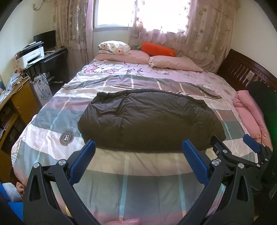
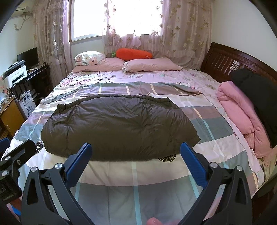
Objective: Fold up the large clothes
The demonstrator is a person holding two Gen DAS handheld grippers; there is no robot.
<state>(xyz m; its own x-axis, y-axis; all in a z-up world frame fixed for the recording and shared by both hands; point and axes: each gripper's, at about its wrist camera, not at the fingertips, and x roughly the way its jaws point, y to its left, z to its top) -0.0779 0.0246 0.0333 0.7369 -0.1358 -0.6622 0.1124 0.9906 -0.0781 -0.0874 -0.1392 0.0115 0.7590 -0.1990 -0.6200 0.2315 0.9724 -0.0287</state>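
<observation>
Left hand-held gripper (image 1: 138, 148) and right hand-held gripper (image 2: 135, 150) both gape wide.

A bed (image 1: 52, 121) with a plaid and Hello Kitty quilt fills the room, its pink pillows (image 1: 174, 63) and a carrot plush (image 1: 158, 49) lying below a bright window (image 1: 110, 12) hung with flowered pink curtains (image 1: 72, 26). At the left, a dark desk (image 1: 55, 57) carries a white printer (image 1: 31, 55) and a monitor (image 1: 45, 39). A dark wooden headboard (image 2: 225, 57) stands at the right, against pale walls.

Dark puffy jacket (image 1: 148, 119) folded on bed
</observation>
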